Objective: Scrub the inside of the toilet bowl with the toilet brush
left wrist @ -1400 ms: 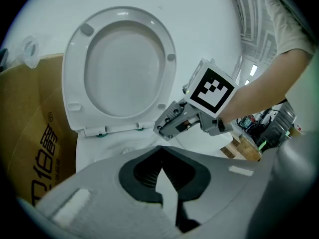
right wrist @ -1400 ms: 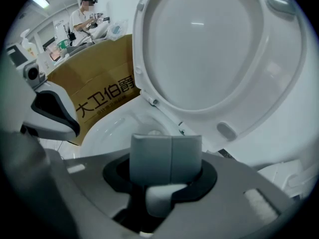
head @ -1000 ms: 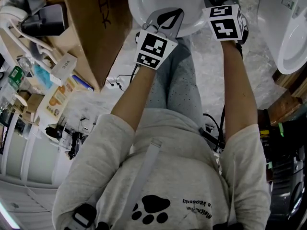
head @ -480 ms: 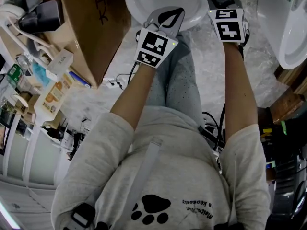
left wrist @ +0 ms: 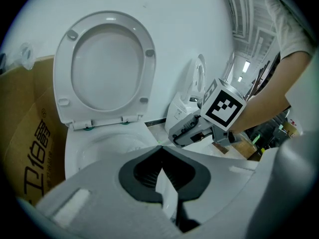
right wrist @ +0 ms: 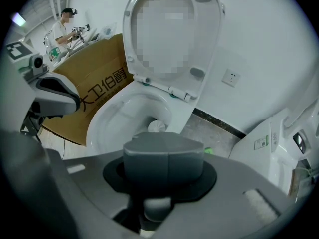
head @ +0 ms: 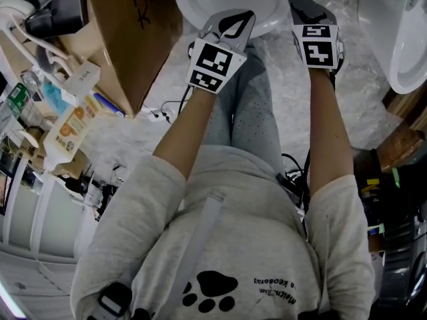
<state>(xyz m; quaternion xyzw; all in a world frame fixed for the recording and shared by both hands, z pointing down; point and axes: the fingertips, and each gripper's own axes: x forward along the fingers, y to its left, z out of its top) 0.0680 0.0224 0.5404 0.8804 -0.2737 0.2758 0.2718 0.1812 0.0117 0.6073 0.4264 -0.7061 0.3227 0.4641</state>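
Cardboard box [head: 133, 39]: brown, black print, at the left.
Second toilet [head: 400, 39]: white, far right.
Wall socket [right wrist: 231, 77]: white, low on wall.
Cables [head: 168, 111]: on floor beside box.

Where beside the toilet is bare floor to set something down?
The grey floor between the white toilet bowl and the white fixture on its right is mostly bare. The other side is crowded: a brown cardboard box stands close beside the bowl.
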